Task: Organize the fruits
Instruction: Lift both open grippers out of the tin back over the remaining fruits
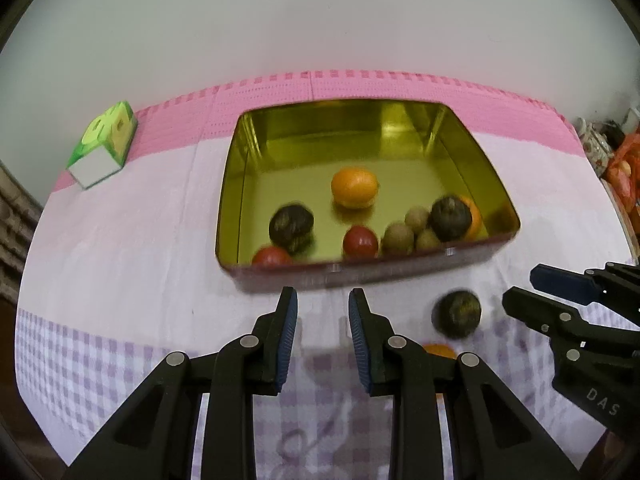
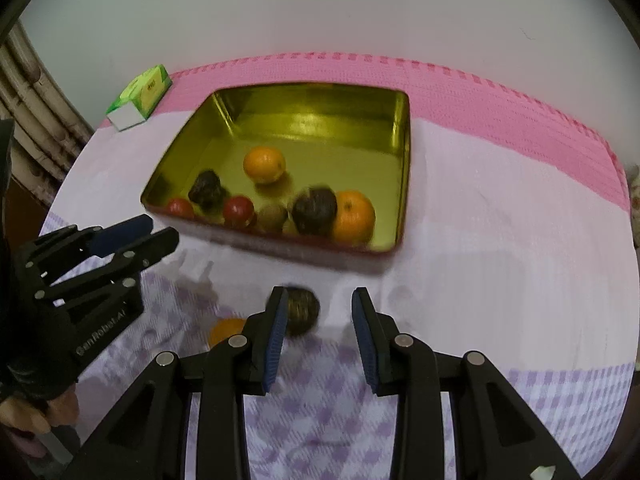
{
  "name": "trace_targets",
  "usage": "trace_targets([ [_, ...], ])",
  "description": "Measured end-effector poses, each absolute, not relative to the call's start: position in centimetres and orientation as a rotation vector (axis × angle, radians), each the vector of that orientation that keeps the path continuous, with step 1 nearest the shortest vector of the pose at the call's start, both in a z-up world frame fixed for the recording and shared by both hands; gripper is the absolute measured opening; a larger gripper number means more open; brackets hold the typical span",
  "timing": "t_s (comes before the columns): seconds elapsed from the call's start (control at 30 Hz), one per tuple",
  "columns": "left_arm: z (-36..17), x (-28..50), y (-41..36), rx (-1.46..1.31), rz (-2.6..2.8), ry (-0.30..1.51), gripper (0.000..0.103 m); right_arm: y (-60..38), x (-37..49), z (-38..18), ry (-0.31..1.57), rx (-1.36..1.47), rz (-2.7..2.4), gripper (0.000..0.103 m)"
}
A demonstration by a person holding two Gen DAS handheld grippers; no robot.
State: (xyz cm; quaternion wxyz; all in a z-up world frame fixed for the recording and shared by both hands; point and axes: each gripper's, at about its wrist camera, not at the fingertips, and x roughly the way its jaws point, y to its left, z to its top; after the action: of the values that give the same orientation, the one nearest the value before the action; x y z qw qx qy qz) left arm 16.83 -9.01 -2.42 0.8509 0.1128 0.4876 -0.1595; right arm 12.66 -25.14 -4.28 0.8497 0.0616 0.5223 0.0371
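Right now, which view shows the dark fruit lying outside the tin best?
The left wrist view: the dark fruit sits fully exposed on the cloth. In the right wrist view, the right tool's finger covers part of it.

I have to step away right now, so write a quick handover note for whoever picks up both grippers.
Left gripper: open, empty, just short of the tin's near wall.
Right gripper: open, empty, jaws beside the dark fruit on the cloth, not around it.
Gold tin: already holds two oranges, two dark fruits, two red fruits and a few brown ones.
Left to do: the dark fruit and one orange still lie on the checked cloth; put both in the tin.
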Motion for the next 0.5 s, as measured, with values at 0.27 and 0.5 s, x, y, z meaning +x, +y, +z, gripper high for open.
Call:
trace_targets([
  [0.27, -4.7, 15.2, -6.9, 0.205, -0.309, 1.089, 0.028, -25.2, 9.9, -7.0, 1.148, 0.141, 0.069, 0.032],
  [0.5, -5.8, 15.9, -5.0, 0.192, -0.264, 1.114, 0.028, -24.4, 10.4, -8.1, 1.167, 0.145, 0.09, 0.032],
])
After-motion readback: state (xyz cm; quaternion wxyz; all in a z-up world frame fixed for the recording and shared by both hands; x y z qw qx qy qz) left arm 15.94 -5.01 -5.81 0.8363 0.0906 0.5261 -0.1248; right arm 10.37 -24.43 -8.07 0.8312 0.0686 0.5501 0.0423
